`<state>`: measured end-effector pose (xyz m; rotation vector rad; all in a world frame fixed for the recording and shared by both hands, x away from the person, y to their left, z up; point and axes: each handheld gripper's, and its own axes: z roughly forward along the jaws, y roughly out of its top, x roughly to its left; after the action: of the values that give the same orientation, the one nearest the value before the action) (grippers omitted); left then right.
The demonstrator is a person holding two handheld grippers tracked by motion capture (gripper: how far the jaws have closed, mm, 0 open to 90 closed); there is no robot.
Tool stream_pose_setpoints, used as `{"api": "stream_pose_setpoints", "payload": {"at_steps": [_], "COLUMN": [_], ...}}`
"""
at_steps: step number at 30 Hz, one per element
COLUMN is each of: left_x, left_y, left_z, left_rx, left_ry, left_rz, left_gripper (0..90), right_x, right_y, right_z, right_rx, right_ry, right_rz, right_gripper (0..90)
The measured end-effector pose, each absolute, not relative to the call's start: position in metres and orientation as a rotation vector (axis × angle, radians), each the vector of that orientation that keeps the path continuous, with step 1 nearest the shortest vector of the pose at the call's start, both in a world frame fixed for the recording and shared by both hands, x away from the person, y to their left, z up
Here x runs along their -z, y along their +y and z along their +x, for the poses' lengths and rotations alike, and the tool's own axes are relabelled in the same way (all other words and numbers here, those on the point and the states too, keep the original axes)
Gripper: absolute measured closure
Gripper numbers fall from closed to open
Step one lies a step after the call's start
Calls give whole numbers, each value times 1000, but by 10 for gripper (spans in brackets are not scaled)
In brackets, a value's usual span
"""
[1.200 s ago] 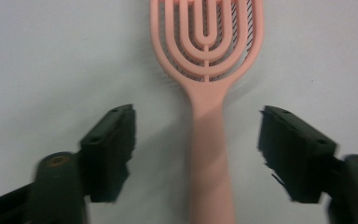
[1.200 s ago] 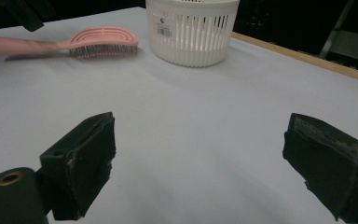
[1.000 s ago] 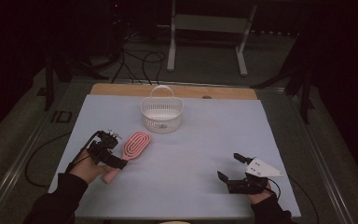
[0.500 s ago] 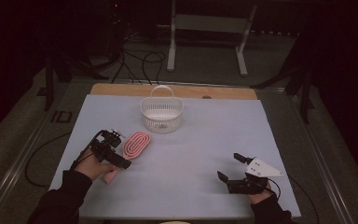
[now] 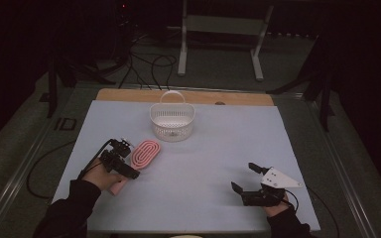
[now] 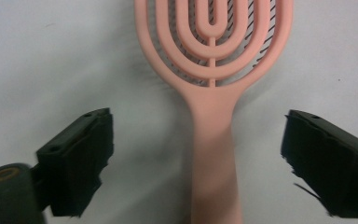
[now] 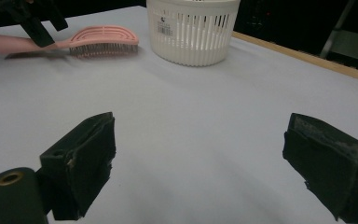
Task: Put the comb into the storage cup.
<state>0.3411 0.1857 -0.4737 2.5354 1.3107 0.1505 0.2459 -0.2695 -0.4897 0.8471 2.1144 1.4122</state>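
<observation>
A pink oval hairbrush lies bristles-down on the white table cover, left of centre, its handle running back toward the person. My left gripper hovers over that handle, open. In the left gripper view the handle runs up between the two black jaws, which stand well apart on either side of it, clear of it. A white slatted basket with a hoop handle stands beyond the brush. My right gripper rests low at the front right, open and holding nothing; from it I see the brush and basket ahead.
The white cover ends at a wooden strip along the far edge. Beyond the table stand a metal frame and floor cables. A cable trails off the left side.
My left gripper has shifted slightly to the right, settling over the brush handle with the jaws still apart. The right gripper, the brush and the basket have stayed put.
</observation>
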Motion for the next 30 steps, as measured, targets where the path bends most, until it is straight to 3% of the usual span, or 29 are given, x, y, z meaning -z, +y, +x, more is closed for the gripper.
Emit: {"api": "stream_pose_setpoints", "payload": {"at_steps": [9, 30], "left_x": [477, 486], "left_y": [182, 177], "left_z": [344, 347], "left_rx": [-131, -77], "left_ry": [1310, 1312], "left_rz": [2544, 2592], "left_gripper": [277, 558], "right_x": [489, 489], "right_y": [-270, -270], "right_z": [246, 246], "right_rx": [-1415, -1415], "right_ry": [2110, 2108], "right_rz": [848, 848], "right_gripper": [90, 90]}}
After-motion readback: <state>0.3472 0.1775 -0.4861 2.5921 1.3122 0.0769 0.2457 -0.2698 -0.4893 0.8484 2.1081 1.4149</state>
